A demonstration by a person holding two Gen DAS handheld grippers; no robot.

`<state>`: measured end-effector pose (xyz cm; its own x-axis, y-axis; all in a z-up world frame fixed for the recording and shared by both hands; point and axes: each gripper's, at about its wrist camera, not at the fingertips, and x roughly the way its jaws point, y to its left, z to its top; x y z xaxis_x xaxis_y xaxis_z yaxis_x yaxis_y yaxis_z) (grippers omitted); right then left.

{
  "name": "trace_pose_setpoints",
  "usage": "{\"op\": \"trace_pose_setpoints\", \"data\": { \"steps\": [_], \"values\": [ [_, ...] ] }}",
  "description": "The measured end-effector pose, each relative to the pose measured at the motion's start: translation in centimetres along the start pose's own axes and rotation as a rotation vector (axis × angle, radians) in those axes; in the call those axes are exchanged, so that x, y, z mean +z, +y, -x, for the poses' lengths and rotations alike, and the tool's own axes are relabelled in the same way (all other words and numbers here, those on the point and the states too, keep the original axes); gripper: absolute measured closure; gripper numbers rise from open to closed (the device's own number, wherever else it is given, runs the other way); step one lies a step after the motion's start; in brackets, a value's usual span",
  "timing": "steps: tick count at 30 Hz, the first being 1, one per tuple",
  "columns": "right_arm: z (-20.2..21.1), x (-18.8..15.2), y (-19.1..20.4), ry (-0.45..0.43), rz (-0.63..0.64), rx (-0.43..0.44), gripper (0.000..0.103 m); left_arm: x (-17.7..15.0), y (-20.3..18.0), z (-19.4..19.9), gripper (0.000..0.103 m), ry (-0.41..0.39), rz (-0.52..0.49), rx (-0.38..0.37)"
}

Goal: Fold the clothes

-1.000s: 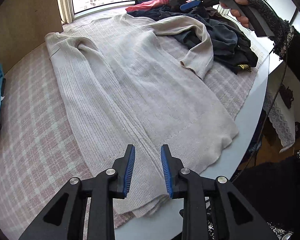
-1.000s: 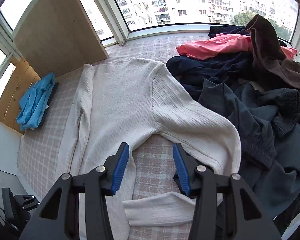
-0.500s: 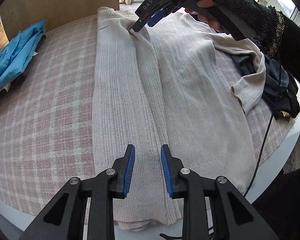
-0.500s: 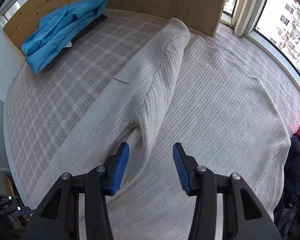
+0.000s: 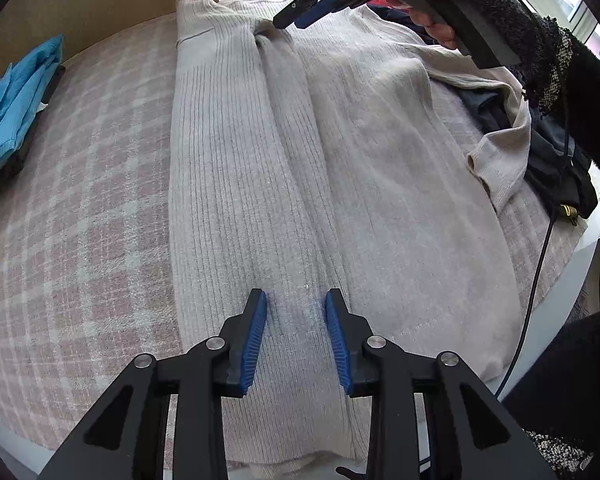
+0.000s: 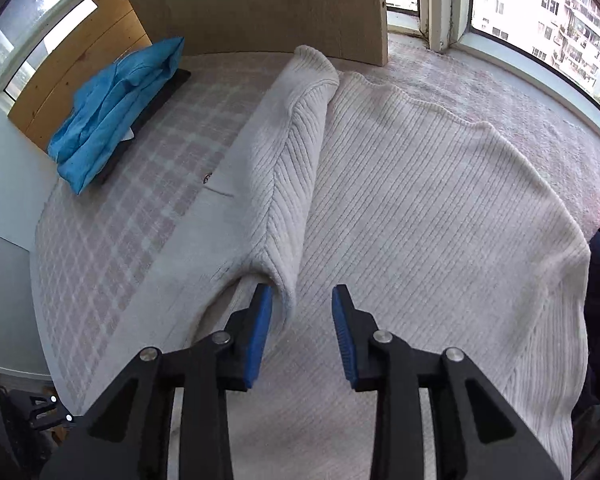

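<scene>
While ribbed cream sweater (image 5: pixel 340 152) lies flat on plaid cloth (image 5: pixel 80 200); both grippers' fingers gape, empty.

- Left black plastic gripper (image 5: pixel 296 316): ribbed blue pads, silver screws.
- Right black plastic gripper (image 6: pixel 302 312) (white "DAS" lettering), trailing a thin black cable (image 5: pixel 536 280).
- Black-and-white flecked knit sleeve (image 5: pixel 540 48).

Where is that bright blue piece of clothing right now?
The blue garment lies bunched at the far left of the checked cloth, against the wooden panel, apart from the cream sweater.
</scene>
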<state>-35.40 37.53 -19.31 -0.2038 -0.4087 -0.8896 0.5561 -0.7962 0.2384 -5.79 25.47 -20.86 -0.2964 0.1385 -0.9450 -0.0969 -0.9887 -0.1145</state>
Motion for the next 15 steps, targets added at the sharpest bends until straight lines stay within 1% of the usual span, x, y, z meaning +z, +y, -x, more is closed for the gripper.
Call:
{"op": "trace_pose_setpoints", "data": {
  "steps": [1, 4, 6, 7, 8, 10, 12, 15],
  "values": [
    [0.3, -0.1, -0.2, -0.008, -0.005, 0.010, 0.072, 0.3, 0.1, 0.5, 0.074, -0.012, 0.004, 0.004],
    [0.0, -0.4, -0.3, -0.005, -0.012, 0.006, 0.072, 2.4, 0.8, 2.3, 0.073, -0.082, 0.018, -0.045],
    [-0.4, -0.6, -0.4, 0.004, -0.015, -0.004, 0.072, 4.7, 1.4, 2.7, 0.073, -0.126, -0.008, -0.017],
    [-0.6, -0.7, -0.4, 0.008, -0.016, -0.009, 0.072, 6.1, 1.6, 2.6, 0.073, -0.140, -0.032, 0.027],
    [-0.8, -0.8, -0.4, 0.012, -0.018, -0.014, 0.072, 7.7, 2.1, 2.1, 0.073, -0.145, -0.055, 0.063],
    [-1.2, -1.0, -0.4, 0.021, -0.020, -0.025, 0.072, 10.7, 2.8, 0.6, 0.073, -0.126, -0.077, 0.091],
    [-1.5, -1.2, -0.6, 0.028, -0.031, -0.026, 0.072, 13.3, 3.6, -1.1, 0.068, -0.105, -0.076, 0.114],
    [-1.8, -1.6, -2.2, 0.026, -0.110, 0.043, 0.071, 17.0, 4.4, -3.7, 0.065, -0.079, -0.087, 0.124]
  ]
}}
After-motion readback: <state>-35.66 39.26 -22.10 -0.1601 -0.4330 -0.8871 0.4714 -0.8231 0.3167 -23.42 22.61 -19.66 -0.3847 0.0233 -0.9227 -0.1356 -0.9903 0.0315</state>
